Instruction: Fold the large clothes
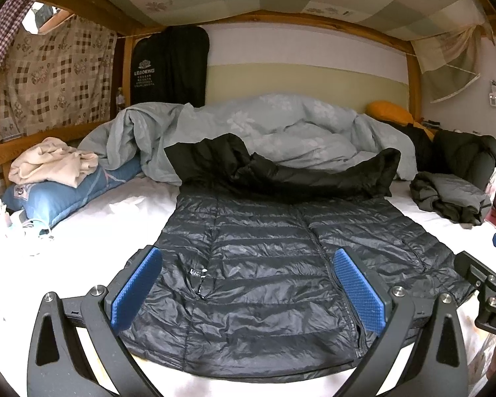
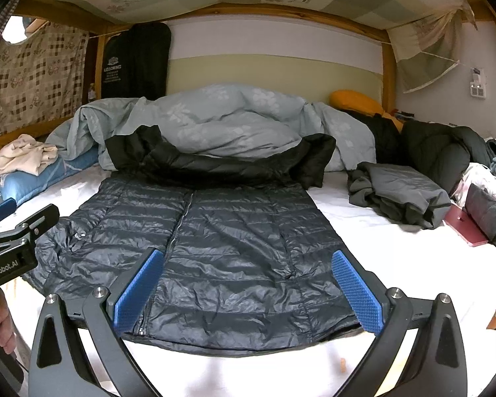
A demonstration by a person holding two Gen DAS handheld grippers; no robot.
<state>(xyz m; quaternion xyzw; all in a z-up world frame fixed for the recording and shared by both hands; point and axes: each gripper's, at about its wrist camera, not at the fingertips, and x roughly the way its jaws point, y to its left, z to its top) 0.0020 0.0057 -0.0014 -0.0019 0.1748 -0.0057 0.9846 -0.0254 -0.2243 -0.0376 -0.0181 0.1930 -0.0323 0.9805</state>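
A dark quilted puffer jacket lies flat, front up and zipped, on the white bed sheet, hem toward me; it also shows in the right wrist view. Its sleeves are folded across the top near the collar. My left gripper is open, hovering above the jacket's lower left half. My right gripper is open above the lower right half; its body shows at the right edge of the left wrist view. Neither holds anything.
A grey-blue duvet is bunched behind the jacket. A blue pillow with a cream garment lies at left. A folded grey garment, dark coats and a red box are at right. Wooden bunk posts frame the bed.
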